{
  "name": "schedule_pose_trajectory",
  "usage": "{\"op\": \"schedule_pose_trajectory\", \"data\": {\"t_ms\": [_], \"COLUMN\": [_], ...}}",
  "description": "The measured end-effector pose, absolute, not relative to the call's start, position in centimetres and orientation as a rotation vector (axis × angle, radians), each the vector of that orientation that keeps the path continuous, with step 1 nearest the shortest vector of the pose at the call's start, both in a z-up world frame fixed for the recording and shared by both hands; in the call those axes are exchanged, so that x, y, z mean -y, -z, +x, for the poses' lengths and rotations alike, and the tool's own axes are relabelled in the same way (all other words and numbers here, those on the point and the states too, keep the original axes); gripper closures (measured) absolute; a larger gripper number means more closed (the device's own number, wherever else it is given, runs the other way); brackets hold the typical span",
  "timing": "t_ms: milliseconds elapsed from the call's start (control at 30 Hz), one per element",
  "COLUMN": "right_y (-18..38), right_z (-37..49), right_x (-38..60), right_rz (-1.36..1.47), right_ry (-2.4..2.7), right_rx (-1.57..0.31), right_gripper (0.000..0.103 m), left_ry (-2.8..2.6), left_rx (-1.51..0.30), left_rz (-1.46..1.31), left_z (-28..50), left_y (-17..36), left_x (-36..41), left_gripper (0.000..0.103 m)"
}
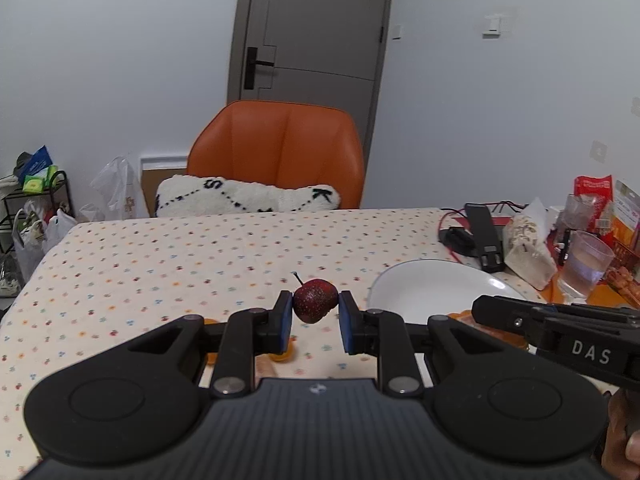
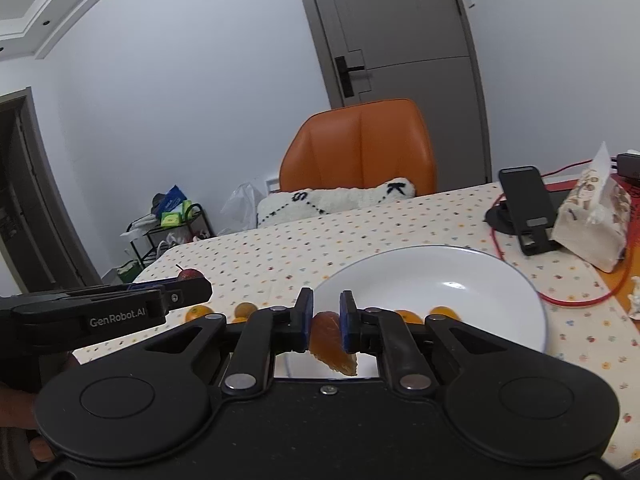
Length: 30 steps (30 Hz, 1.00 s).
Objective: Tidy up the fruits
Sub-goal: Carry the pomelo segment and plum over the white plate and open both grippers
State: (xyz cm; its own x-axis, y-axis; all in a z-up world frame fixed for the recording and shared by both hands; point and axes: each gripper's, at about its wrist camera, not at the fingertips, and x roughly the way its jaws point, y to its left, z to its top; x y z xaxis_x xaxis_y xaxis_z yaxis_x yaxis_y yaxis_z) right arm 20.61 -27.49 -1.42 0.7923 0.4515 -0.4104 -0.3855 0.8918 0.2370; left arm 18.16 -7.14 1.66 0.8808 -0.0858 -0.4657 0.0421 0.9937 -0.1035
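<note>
In the left wrist view my left gripper (image 1: pixel 315 314) is shut on a small dark red speckled fruit (image 1: pixel 314 300) with a thin stem, held above the dotted tablecloth. To its right lies a white plate (image 1: pixel 424 280), and my right gripper (image 1: pixel 480 309) reaches in over the plate's near rim. The right wrist view shows my right gripper (image 2: pixel 326 314) shut on an orange segment (image 2: pixel 334 346) over the plate's (image 2: pixel 500 280) near edge. Two small orange fruits (image 2: pixel 444 312) lie in the plate. Others (image 2: pixel 199 312) lie on the cloth to the left, under my left gripper (image 2: pixel 196 286).
A black phone stand (image 2: pixel 528 216) with a red cable (image 2: pixel 580 300), a paper bag (image 2: pixel 592 220) and a plastic cup (image 1: pixel 586 264) crowd the table's right side. An orange chair (image 1: pixel 276 148) with a white cushion (image 1: pixel 248 198) stands behind the far edge.
</note>
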Motion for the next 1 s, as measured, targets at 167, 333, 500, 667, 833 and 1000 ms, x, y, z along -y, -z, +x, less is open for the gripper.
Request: {"op": "schedule_pose_trajectory", "data": {"t_ms": [167, 333, 500, 667, 833, 1000], "right_y": [1.8, 2.1, 2.3, 2.7, 2.7, 3.2], "right_z": [20.7, 20.7, 20.8, 20.8, 20.9, 21.0], "right_x": [29.2, 31.0, 32.7, 33.6, 33.8, 34.0], "right_rz": [0.160, 0.172, 0.183, 0.191, 0.191, 0.206], "right_ry": [-0.425, -0.391, -0.361, -0.347, -0.340, -0.336], "right_rx": [-0.476, -0.475, -0.474, -0.477, -0.481, -0.501], "right_gripper": [0.091, 0.091, 0.092, 0.100, 0.100, 0.094], "left_ry": [0.091, 0.113, 0.137, 0.164, 0.193, 0.195], "left_rx": [-0.488, -0.491, -0.495, -0.503, -0.524, -0.542], "left_rz": [-0.080, -0.072, -0.067, -0.063, -0.064, -0.057], "left_z": [18.1, 18.3, 18.6, 18.9, 19.2, 19.3], "left_y": [-1.6, -1.5, -1.3, -0.9, -0.3, 0.3], "left_x": [8.7, 10.1, 11.4, 12.6, 13.7, 14.1], "left_gripper": [0.080, 0.080, 0.080, 0.080, 0.080, 0.080]}}
